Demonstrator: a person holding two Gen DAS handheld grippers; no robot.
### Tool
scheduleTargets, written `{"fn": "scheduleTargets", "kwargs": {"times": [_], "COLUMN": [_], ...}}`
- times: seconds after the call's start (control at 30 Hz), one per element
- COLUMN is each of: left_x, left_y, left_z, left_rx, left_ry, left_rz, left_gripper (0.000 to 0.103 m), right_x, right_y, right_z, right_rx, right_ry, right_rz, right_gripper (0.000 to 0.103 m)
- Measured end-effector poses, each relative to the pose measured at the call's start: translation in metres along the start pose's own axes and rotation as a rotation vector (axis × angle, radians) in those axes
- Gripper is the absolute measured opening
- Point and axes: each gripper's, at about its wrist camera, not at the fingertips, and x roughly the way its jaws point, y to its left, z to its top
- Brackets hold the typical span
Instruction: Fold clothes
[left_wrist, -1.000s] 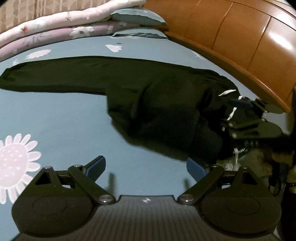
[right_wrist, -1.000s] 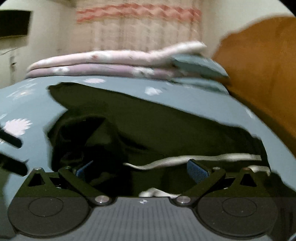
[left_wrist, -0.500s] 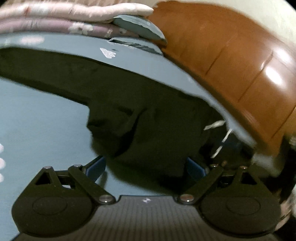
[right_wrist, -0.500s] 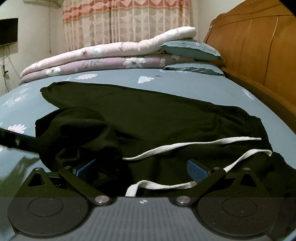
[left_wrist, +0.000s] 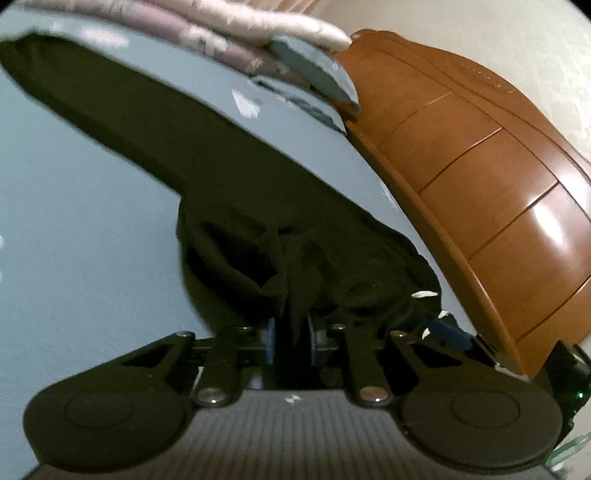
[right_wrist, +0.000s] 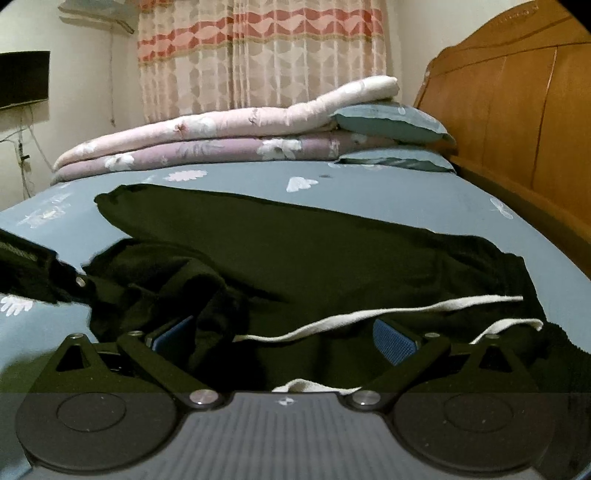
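Nearest to me, my left gripper (left_wrist: 291, 341) has just been closing, and its blue pads now pinch a bunched fold of the black trousers (left_wrist: 258, 206), with only that fabric between them. My right gripper (right_wrist: 284, 332) stands wide open at the waistband end; its blue pads (right_wrist: 393, 341) sit apart over the dark cloth and press on nothing, though the fabric and the white drawstring (right_wrist: 369, 314) lie between the fingers. From the right wrist view I see the left gripper's black body (right_wrist: 40, 273) reaching in at the left onto the crumpled near leg. The trousers lie on the grey-blue flowered bedsheet (right_wrist: 240, 181), one leg stretched flat toward the far left. Beyond them, folded pink and lilac quilts (right_wrist: 221, 140) and two pillows (right_wrist: 391, 122) are stacked at the far end. The wooden headboard (right_wrist: 517, 110) runs along the right, and a patterned curtain (right_wrist: 258, 55) hangs behind.
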Motion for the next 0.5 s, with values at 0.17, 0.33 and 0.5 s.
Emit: {"fn": "scheduleTargets", "kwargs": {"times": [0.17,0.33,0.5], "left_x": [-0.046,-0.088,-0.109], "left_y": [-0.004,-0.010,-0.008], "left_z": [0.013,0.026,0.034], "left_rx": [0.055,0.103,0.112], "left_ry": [-0.044,-0.047,-0.032], "left_rz": [0.084,0.221,0.266], "left_gripper": [0.012,0.008,0.008], "right_x": [-0.005,-0.009,-0.015], "right_y": [0.002,0.011,0.014], "right_z": [0.002,0.002,0.004], "right_rx": [-0.002,-0.032,-0.033], "right_ry": [-0.028,-0.048,-0.072], "right_rz": [0.028,0.054,0.102], "right_gripper": [0.103,0.103,0.103]}}
